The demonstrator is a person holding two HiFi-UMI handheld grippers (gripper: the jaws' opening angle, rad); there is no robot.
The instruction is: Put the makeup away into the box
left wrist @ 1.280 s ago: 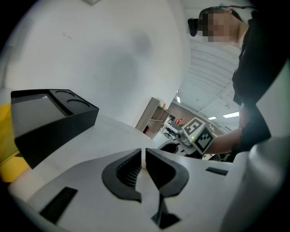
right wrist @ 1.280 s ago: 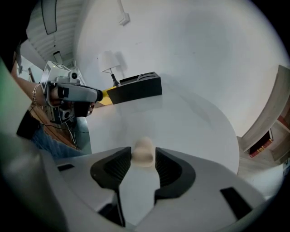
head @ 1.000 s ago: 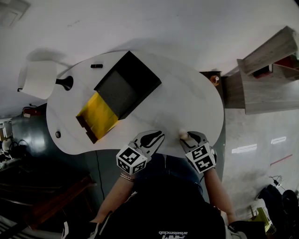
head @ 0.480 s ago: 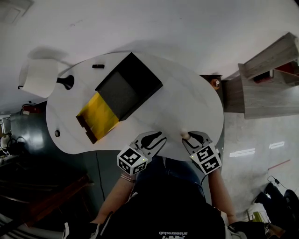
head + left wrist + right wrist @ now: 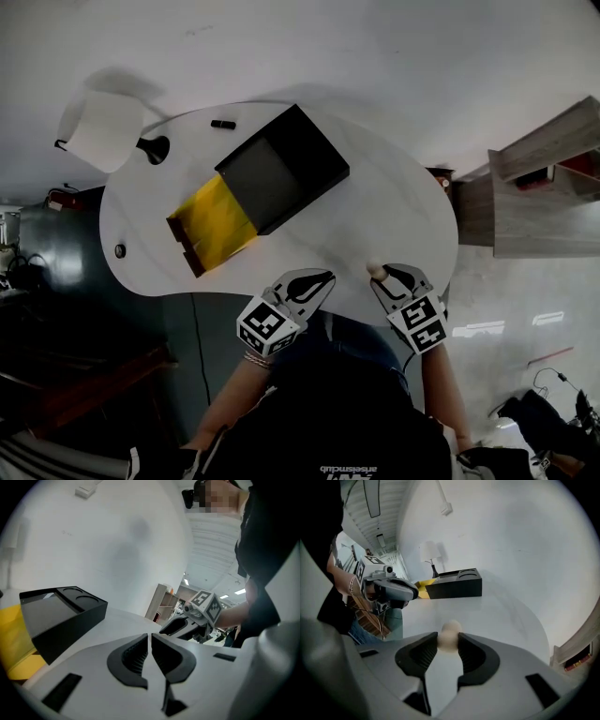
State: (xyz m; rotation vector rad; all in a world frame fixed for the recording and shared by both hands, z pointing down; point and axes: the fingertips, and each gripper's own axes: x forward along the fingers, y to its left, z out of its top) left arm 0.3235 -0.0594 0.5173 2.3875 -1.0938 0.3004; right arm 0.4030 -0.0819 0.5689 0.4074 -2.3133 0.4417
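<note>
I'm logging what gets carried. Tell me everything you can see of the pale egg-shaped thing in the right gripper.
The sponge is small, egg-shaped, pale beige and matte, soft-looking like a makeup blender, with no print visible. It sits between the jaws of the right gripper, which have just been closing and press its sides; its rounded end pokes past their tips. It is held over the white table near the person's edge, far from the black box.

The head camera is looking steeply down on the table (image 5: 394, 206); cameras on the left gripper (image 5: 326, 278) and right gripper (image 5: 386, 274) are looking low across it, both catching the box (image 5: 281, 169).
</note>
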